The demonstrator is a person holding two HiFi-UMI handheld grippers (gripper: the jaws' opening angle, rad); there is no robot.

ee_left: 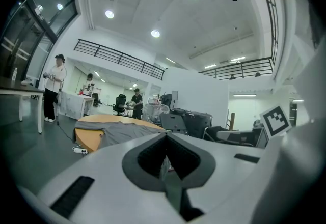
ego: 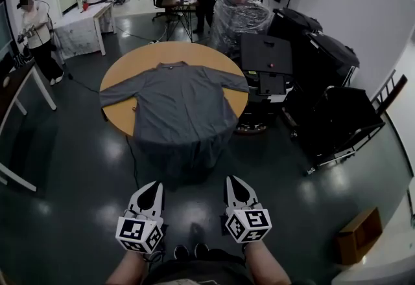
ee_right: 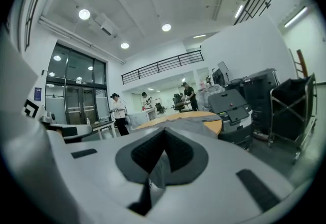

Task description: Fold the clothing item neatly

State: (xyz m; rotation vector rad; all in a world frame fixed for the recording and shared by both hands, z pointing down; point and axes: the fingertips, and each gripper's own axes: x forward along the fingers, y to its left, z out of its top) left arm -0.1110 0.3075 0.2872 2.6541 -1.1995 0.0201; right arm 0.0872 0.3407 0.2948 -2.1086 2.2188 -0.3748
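Grey shirt [ego: 178, 105] lies spread on the round wooden table [ego: 120, 70], hem draping toward the dark floor [ego: 78, 167]. Left gripper [ego: 154, 185] and right gripper [ego: 232, 180] hang level, well short of it, fingers closed, empty.

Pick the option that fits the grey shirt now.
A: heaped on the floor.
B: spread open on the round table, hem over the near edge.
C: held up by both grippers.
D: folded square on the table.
B: the head view shows the grey shirt lying sleeves out on the round table, hem draping off the near edge.
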